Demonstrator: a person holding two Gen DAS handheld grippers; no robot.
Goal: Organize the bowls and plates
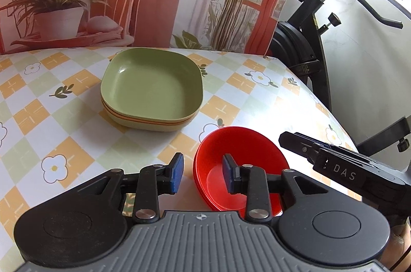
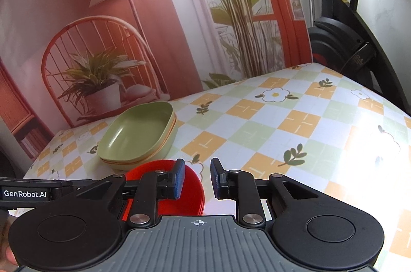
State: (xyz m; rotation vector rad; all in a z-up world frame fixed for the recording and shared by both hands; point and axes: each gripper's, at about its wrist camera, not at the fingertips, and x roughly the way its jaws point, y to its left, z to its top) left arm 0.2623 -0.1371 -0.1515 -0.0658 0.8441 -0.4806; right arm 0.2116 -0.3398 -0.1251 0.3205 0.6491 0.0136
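Both grippers, left gripper and right gripper, gape empty beside stacked red bowls; light, stiff, slippery plastic, best pinched at the rim.

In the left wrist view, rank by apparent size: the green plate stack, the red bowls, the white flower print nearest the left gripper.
1. Green plate stack
2. Red bowls; nearer the camera, so their true rank against the plates is unsure
3. Flower print, clearly smallest

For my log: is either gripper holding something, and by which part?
Nothing is held. Left gripper and right gripper are open, near the red bowls.
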